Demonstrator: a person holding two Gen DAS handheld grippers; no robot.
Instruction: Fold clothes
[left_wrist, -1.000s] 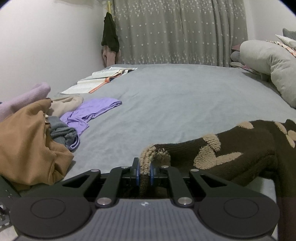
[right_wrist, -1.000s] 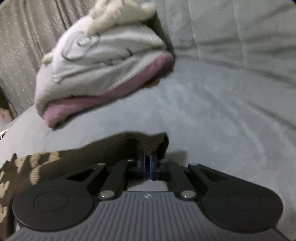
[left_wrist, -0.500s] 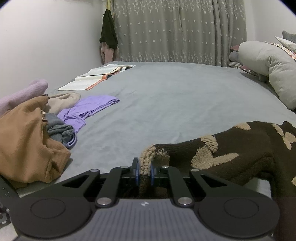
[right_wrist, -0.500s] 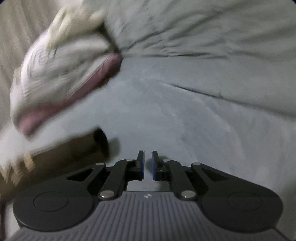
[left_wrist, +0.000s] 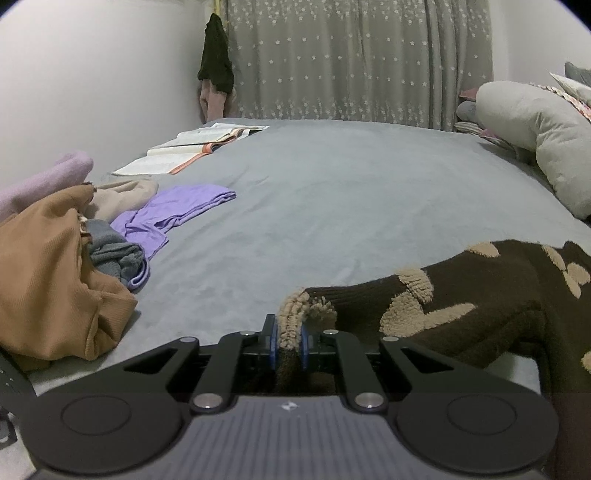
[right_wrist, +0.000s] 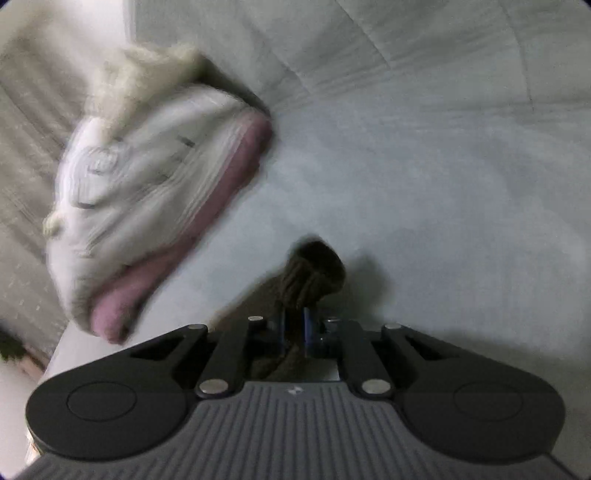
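A dark brown knit sweater with tan fuzzy patches lies on the grey bed at the lower right of the left wrist view. My left gripper is shut on its tan-trimmed edge. In the right wrist view, my right gripper is shut on a bunched brown cuff of the same sweater, held over the grey bedding. The view there is motion-blurred.
A pile of clothes sits at the left: a tan garment, a grey one, a purple one. Open books lie far left. A grey pillow is at right. A folded white and pink stack lies left of the right gripper.
My right gripper let go of the sweater's edge, opened briefly, then shut on a bunched cuff. Its view swung. The left gripper kept its hold and hardly moved.
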